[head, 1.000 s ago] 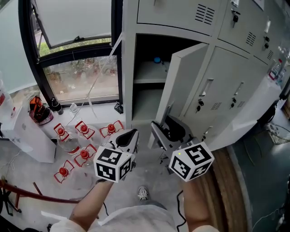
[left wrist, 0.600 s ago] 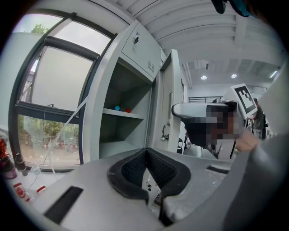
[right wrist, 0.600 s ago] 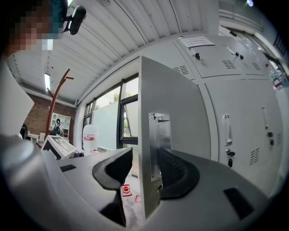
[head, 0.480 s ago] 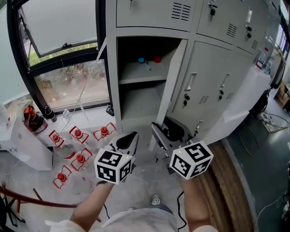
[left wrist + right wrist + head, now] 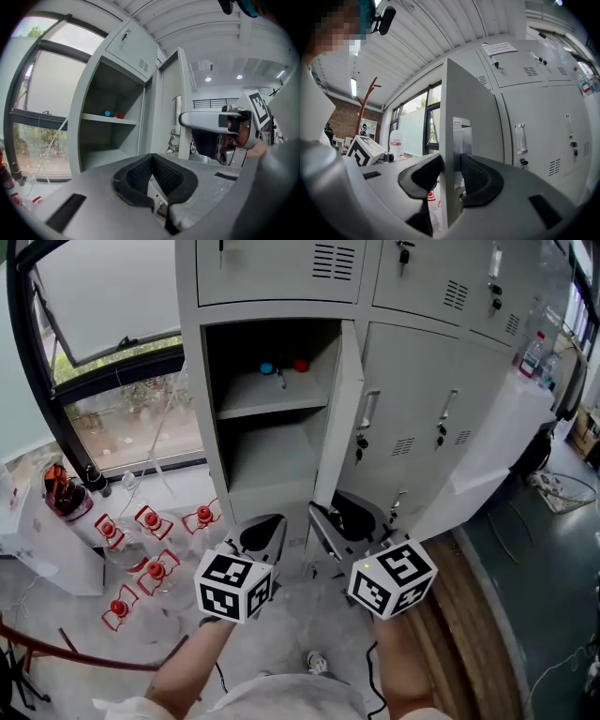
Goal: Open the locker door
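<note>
Left gripper (image 5: 265, 527) jaws together, empty, right gripper (image 5: 339, 517) beside it, jaws just closing onto locker door (image 5: 471, 108) edge

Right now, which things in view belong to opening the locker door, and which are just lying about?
Job: locker door, open, its edge between the jaws of the right gripper, which have just been closing on it.
Lying about: red-capped bottles on the floor; blue and red things on the shelf; left gripper, shut, empty.

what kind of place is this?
Likely a workshop or lab storage corner: a bank of grey metal lockers with one locker door open, a large window, and red-capped jugs on the floor.
</note>
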A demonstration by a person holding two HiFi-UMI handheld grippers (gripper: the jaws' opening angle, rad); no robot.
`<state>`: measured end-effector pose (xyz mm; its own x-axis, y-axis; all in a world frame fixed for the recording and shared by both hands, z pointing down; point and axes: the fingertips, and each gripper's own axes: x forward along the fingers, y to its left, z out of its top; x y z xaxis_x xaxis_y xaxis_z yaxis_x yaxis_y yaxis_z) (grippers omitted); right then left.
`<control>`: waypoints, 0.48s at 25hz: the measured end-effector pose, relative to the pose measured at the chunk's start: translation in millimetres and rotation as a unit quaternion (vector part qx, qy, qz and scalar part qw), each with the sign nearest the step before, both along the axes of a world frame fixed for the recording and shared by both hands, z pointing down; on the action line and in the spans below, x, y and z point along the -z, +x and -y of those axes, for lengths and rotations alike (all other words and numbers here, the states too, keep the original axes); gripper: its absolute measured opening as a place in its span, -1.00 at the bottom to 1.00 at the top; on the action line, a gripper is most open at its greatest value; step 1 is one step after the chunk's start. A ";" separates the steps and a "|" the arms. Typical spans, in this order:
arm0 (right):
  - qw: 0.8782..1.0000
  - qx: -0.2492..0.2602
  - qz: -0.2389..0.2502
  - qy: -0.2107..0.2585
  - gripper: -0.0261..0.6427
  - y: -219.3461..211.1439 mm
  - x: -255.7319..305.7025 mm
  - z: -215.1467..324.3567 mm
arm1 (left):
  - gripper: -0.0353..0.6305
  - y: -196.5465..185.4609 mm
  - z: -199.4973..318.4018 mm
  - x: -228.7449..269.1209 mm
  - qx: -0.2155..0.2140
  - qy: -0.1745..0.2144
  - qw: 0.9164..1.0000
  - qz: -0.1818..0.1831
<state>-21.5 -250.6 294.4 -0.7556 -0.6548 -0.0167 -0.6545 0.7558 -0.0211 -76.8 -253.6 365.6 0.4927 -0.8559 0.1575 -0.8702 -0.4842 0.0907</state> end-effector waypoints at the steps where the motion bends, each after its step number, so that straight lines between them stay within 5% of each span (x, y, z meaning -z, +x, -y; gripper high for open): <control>1: 1.000 0.002 0.001 0.001 -0.51 4.3 -0.1 -0.4 | -0.88 4.3 1.2 1.2 0.001 0.001 1.000 -0.001; 12: 1.000 0.009 0.018 0.007 -0.51 58.8 0.9 1.8 | -0.88 59.7 18.0 4.6 -0.018 0.005 1.000 -0.003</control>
